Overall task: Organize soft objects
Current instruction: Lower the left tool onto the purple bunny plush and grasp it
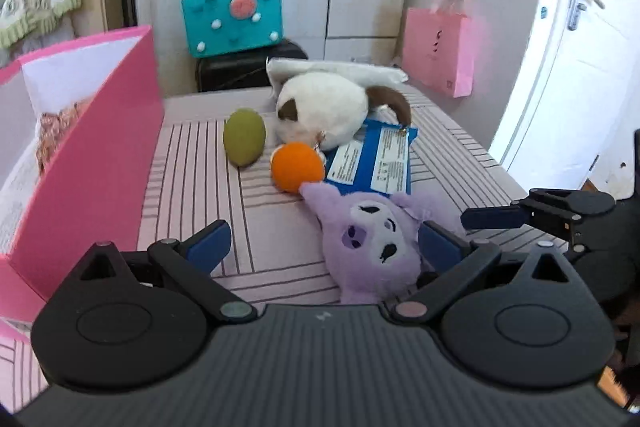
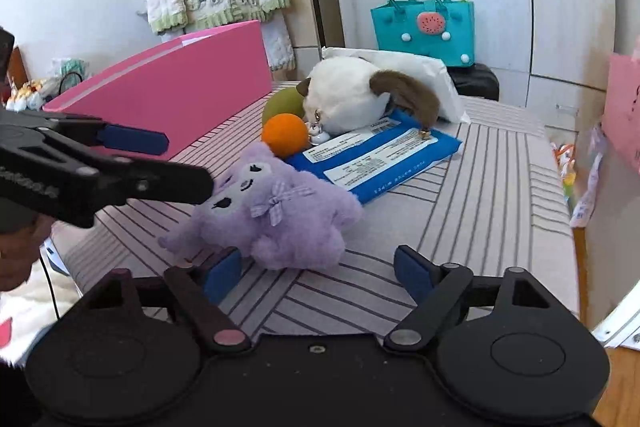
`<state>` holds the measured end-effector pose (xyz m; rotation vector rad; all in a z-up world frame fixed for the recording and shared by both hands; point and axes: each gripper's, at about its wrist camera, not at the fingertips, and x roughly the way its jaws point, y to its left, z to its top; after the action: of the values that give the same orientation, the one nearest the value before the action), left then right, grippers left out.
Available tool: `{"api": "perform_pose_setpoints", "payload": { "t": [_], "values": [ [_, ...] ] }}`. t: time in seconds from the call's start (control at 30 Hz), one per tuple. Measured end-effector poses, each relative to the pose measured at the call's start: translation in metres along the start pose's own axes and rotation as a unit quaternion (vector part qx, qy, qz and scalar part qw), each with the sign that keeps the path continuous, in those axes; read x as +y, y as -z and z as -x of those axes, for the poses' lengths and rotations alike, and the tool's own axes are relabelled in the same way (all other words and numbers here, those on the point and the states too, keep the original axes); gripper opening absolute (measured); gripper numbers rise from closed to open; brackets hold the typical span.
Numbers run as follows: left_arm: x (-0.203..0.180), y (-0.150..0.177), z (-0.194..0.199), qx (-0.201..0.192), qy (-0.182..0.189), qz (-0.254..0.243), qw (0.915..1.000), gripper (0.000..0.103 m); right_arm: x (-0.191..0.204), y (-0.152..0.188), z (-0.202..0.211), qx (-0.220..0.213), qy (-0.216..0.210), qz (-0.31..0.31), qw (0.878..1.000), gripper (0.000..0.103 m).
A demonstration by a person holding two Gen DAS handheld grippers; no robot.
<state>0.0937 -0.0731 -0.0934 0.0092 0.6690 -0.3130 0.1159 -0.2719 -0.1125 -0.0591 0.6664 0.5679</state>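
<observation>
I count four soft toys on the striped bed cover (image 1: 276, 195): one purple plush (image 1: 372, 247), one orange ball (image 1: 297, 167), one green oval plush (image 1: 244, 142) and one white plush with brown ears (image 1: 322, 109). The purple plush lies nearest me, its ear touching the orange ball. The orange ball and the white plush both rest partly on one blue packet (image 1: 374, 163) with white labels. One white pillow-like bag (image 2: 420, 75) lies behind the white plush.

I see three containers. One pink box (image 1: 86, 155) stands open on the bed's left side with patterned fabric inside; I cannot tell what else it holds. One teal felt tote (image 1: 232, 17) sits on a black case, and one pink paper bag (image 1: 436, 51) hangs on the wall; their contents are hidden.

My left gripper (image 1: 324, 247) stands spread wide, its right finger just beside the purple plush's head, gripping nothing. My right gripper (image 2: 320, 269) is also spread, with the plush's body between the fingers but not clamped.
</observation>
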Motion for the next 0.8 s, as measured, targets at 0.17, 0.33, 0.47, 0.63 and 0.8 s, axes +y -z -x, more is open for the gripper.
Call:
{"api": "perform_pose_setpoints", "payload": {
  "t": [0.17,0.33,0.47,0.63,0.8],
  "values": [
    [-0.002,0.001,-0.017,0.045,0.016,0.030,0.9984,0.098,0.005,-0.001,-0.007,-0.009,-0.011,0.002,1.000,0.080],
    [0.004,0.003,-0.028,0.069,0.016,0.080,0.9943,0.083,0.005,0.000,-0.005,-0.004,-0.004,0.008,1.000,0.071],
    [0.007,0.000,-0.028,0.065,0.037,0.109,0.9912,0.064,0.002,0.002,0.002,-0.005,-0.027,0.002,1.000,0.063],
    [0.005,-0.001,-0.029,0.065,0.052,0.129,0.9881,0.054,0.010,0.000,-0.002,-0.001,-0.033,0.038,0.999,0.060],
    [0.006,0.002,-0.028,0.056,0.053,0.140,0.9871,0.049,0.008,-0.004,-0.010,-0.003,-0.024,0.042,0.999,0.079]
  ]
}}
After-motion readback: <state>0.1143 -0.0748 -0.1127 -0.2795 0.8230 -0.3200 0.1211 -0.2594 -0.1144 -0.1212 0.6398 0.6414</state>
